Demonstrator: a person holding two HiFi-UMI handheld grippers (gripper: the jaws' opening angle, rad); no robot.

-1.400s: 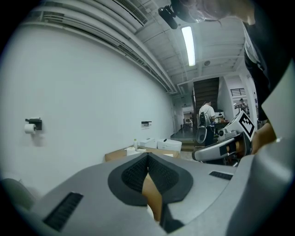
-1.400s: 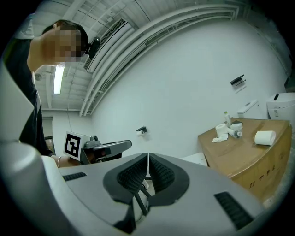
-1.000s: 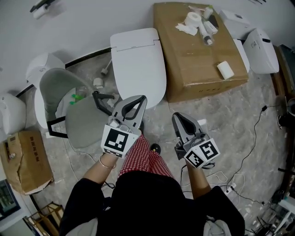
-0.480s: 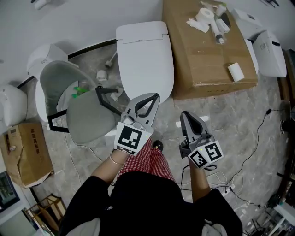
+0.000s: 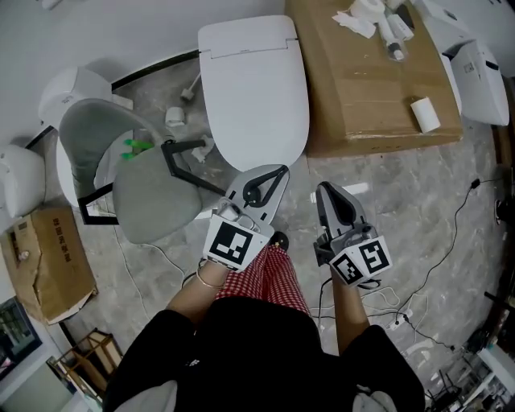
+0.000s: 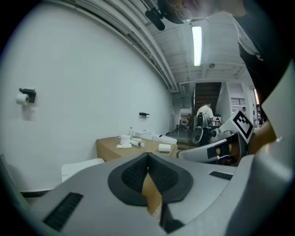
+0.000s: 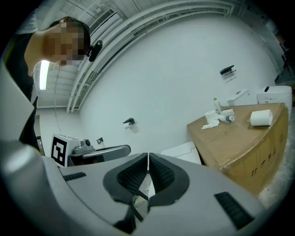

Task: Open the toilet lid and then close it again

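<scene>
Currently, the left gripper (image 6: pixel 147 159) has both jaws pressed together, pad against pad, with nothing between them. The right gripper (image 7: pixel 147 159) is in the same condition: jaws fully together and nothing held. In the head view, the left gripper (image 5: pixel 279 171) points up and to the right, with its marker cube (image 5: pixel 233 244) nearest the person. The right gripper (image 5: pixel 325 187) is held just beside it, apart from it, and carries its own marker cube (image 5: pixel 362 261). The person's red checked trouser leg (image 5: pixel 261 278) shows between the two wrists.

The toilet lid (image 5: pixel 253 88) is down, lying flat on a white toilet directly ahead of both grippers. The tip of the left gripper appears just below the front edge of the lid; contact cannot be determined from this view. The right gripper is clear of the lid, over the marble-pattern floor (image 5: pixel 402 193).

To the right of the toilet and close beside it stands a large cardboard box (image 5: pixel 362 96). A toilet roll (image 5: pixel 425 114) rests on its top, with crumpled paper (image 5: pixel 360 22) further back. To the left of the toilet stands a grey chair (image 5: pixel 141 189) with black armrests. A smaller cardboard box (image 5: pixel 44 265) stands at the far left. Cables (image 5: pixel 451 233) trail over the floor at the right.
</scene>
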